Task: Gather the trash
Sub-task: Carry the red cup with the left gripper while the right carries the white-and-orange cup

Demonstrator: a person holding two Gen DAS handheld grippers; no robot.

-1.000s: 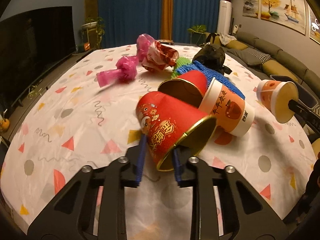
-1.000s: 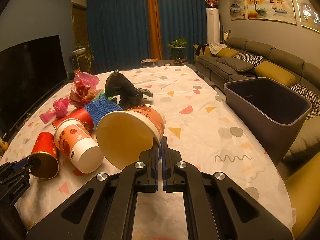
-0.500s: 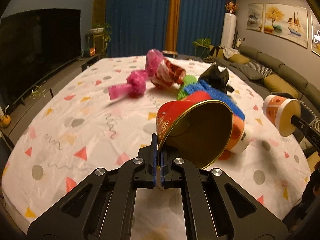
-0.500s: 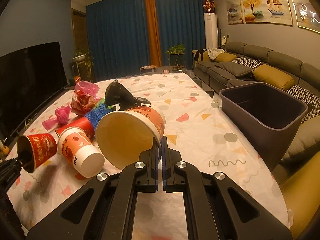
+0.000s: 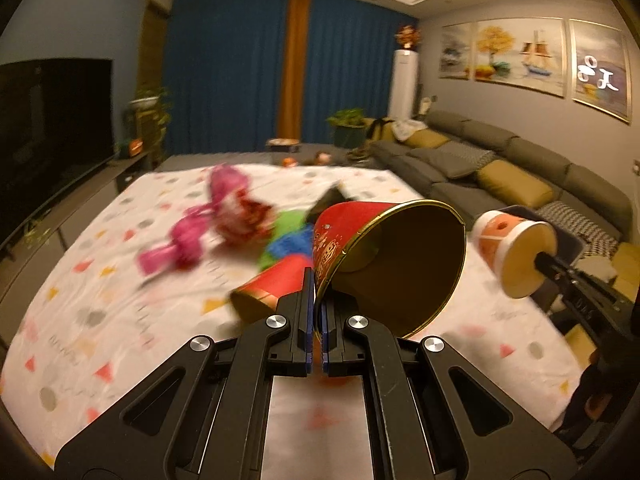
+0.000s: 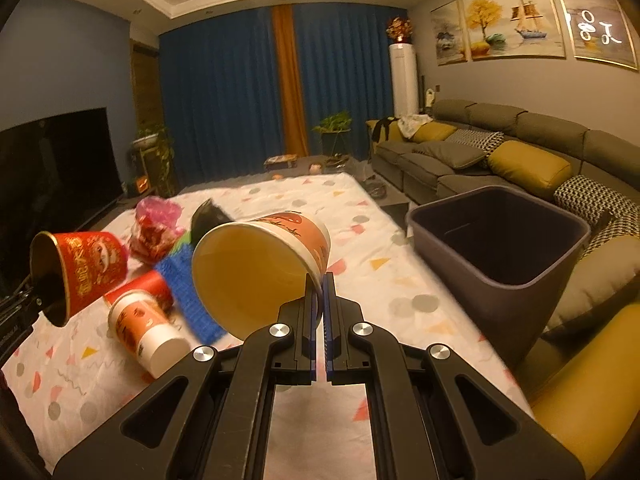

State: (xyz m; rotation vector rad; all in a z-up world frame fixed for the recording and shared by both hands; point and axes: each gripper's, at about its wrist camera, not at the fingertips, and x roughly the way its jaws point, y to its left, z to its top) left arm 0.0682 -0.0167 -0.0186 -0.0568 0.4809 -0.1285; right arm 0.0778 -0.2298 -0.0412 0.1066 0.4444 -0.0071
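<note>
Above the table, left of the bin: red cup now lifted off the cloth, rim pinched tight in the left gripper. Orange cup also raised, rim clamped by the shut right gripper, nearer the bin. Probably both ready for dropping; other trash left on the table.

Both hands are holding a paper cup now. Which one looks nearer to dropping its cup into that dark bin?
The right. Its fingers pinch the rim of the orange-and-white paper cup, and the dark plastic bin stands open just beside it. The left gripper, holding the red-and-gold paper cup, is farther away.
</note>
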